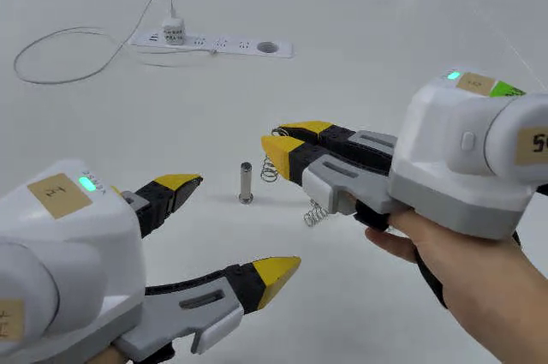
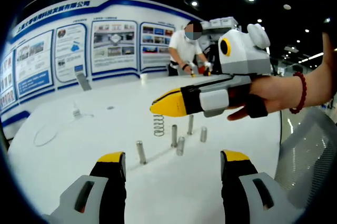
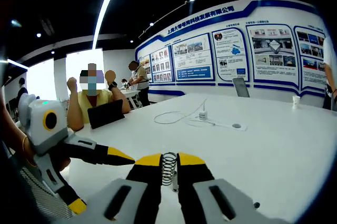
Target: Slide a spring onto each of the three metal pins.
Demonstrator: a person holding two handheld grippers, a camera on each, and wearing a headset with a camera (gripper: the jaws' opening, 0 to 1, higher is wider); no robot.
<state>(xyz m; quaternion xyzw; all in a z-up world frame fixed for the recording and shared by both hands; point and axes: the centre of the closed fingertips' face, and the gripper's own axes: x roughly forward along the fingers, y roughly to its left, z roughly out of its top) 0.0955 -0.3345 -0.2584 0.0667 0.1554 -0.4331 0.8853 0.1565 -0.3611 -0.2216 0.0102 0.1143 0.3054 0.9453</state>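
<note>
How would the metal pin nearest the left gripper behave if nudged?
The pin stands tall on a small base, so it would probably tip easily. Being round, it likely rolls once down. Its shiny metal looks stiff and maybe slippery.

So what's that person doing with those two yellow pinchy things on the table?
A person is holding a gripper in each hand over a white table. The right gripper has its fingers pinched on a small spring, close to a metal pin that stands upright on the table. That pin has no spring on it yet. The left gripper is open, holds nothing and hovers nearby. A loose spring lies on the table beside the right gripper.
</note>
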